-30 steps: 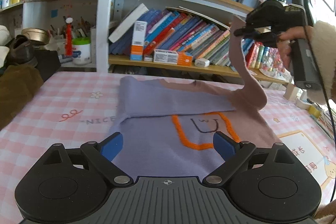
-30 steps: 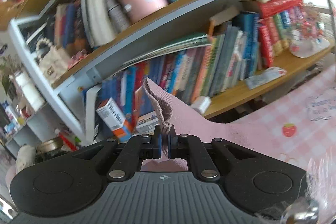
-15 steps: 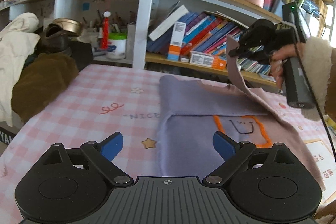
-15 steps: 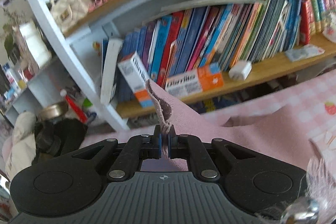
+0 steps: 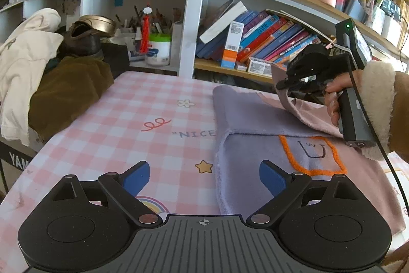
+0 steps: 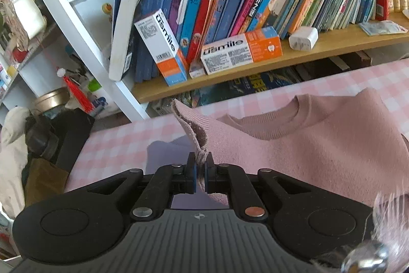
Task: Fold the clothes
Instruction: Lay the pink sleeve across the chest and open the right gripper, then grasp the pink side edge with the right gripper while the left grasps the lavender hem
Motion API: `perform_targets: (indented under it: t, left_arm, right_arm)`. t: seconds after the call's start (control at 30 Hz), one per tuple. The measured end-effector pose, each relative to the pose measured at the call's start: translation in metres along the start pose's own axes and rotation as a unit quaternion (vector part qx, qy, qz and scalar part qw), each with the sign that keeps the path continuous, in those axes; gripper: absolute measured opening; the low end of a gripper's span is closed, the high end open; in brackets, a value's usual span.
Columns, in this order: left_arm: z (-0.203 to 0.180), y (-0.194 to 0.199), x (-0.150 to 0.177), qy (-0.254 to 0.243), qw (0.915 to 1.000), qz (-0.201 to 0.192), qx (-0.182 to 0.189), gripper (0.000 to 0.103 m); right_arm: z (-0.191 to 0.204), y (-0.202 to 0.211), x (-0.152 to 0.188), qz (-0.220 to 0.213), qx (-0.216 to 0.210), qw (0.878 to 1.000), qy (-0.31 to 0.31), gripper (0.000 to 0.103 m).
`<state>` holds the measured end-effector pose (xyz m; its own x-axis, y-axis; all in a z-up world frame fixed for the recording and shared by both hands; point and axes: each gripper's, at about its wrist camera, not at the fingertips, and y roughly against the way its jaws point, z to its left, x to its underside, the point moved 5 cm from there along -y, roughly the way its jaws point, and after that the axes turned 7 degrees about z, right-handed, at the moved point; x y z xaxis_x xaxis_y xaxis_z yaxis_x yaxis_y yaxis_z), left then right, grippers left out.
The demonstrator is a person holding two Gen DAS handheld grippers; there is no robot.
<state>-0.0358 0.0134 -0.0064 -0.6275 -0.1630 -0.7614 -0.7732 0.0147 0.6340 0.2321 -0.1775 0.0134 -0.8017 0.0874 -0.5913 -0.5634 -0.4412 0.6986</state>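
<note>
Our right tool [image 6: 200, 172] has carried the pink sleeve [image 6: 190, 124] lower over the sweater [image 5: 255, 124], clamped on its cuff; our left tool [image 5: 204, 177] hovers wide apart, empty.

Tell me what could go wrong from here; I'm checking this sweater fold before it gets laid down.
1. The right claw pinches only the ribbed cuff tip of the pink sleeve, so the fabric could slip free before it lands.
2. The sleeve hangs over the already folded lilac sleeve; dragging across may ruffle that fold.
3. The left claw is open and holds nothing, so the sweater may shift on the checked tablecloth.
</note>
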Motion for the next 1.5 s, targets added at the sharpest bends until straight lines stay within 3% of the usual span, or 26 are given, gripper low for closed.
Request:
perform_targets:
  t: [0.07, 0.2, 0.6, 1.07, 1.3, 1.5]
  left_arm:
    - [-0.001, 0.000, 0.000, -0.002, 1.0000, 0.000, 0.002, 0.095]
    - [-0.005, -0.001, -0.001, -0.005, 1.0000, -0.002, 0.007, 0.095]
    - [-0.026, -0.003, -0.003, -0.020, 0.9989, -0.010, 0.041, 0.095]
    - [-0.054, -0.012, 0.005, -0.043, 0.9979, 0.014, 0.046, 0.095]
    - [-0.068, -0.014, 0.010, -0.043, 0.9974, 0.026, 0.051, 0.095]
    - [-0.090, -0.010, 0.017, -0.051, 0.9968, 0.032, 0.053, 0.095]
  right_arm:
    - [0.001, 0.001, 0.000, 0.000, -0.005, 1.000, 0.001, 0.011]
    - [0.002, 0.009, 0.000, -0.001, -0.020, 1.000, 0.004, 0.037]
    - [-0.014, 0.051, 0.023, 0.001, -0.023, 1.000, 0.010, 0.037]
    - [-0.075, 0.138, 0.093, -0.008, 0.058, 0.997, 0.050, 0.037]
    - [-0.111, 0.167, 0.141, 0.010, 0.110, 0.994, 0.027, 0.038]
    - [-0.128, 0.184, 0.168, 0.012, 0.110, 0.994, 0.000, 0.045]
